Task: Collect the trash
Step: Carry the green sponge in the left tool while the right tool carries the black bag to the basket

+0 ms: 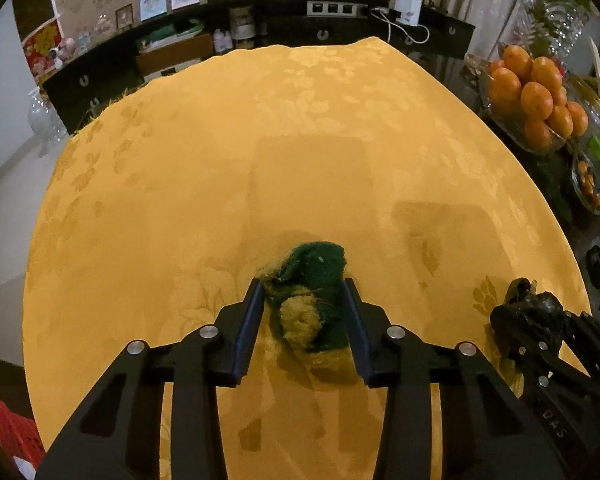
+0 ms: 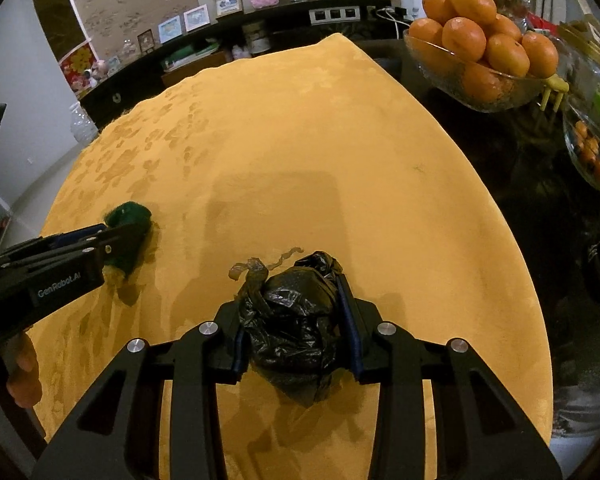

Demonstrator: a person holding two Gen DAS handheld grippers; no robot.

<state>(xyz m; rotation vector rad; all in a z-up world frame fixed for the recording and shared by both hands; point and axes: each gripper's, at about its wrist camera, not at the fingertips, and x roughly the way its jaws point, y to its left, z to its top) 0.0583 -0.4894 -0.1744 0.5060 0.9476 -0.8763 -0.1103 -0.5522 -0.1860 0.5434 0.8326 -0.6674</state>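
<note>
Both tongs loaded: left tongs (image 1: 305, 320) clamped on green scrubber (image 1: 308, 300), right tongs (image 2: 296, 320) squeezing black bag (image 2: 292, 332). Probably next: lift off table (image 1: 260, 160), find bin.

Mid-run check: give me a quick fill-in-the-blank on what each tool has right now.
1. The left tool is closed on a green and yellow ____.
2. The right tool grips a crumpled black ____.
3. Both items sit over the ____-coloured tablecloth.
4. The glass bowl holds ____.

Missing: scouring pad; plastic bag; yellow; oranges
</note>
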